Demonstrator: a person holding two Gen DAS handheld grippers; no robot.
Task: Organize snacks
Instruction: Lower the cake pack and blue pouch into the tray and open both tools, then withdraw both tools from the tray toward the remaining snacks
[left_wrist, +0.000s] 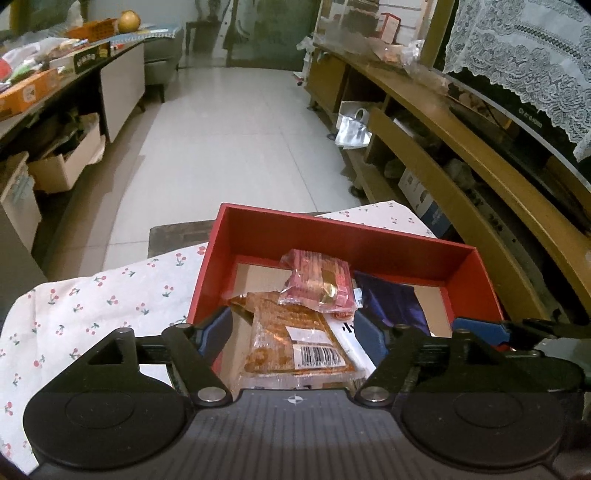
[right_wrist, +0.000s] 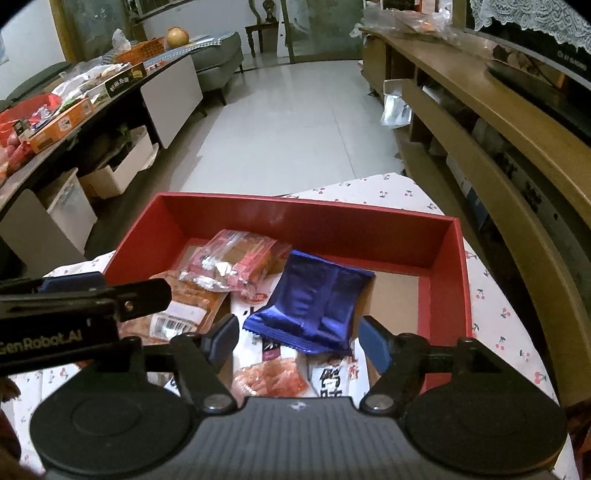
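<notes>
1. While both grippers hovered over the open red cardboard box (right_wrist: 448, 258), four snack packets lay inside it on the cherry-print white cloth (left_wrist: 74, 306).
2. The left gripper (left_wrist: 295, 332) stood open, empty, above the crinkly orange barcoded packet (left_wrist: 291, 343).
3. The right gripper (right_wrist: 299, 339) stood open, holding nothing, with the glossy blue foil pouch (right_wrist: 314, 302) lying loose between its pads.
4. A clear pink wafer packet (right_wrist: 236, 258) rested atop a flat white printed bag (right_wrist: 332, 373).
5. A wooden shelf unit (right_wrist: 517, 122) flanked the right.
</notes>
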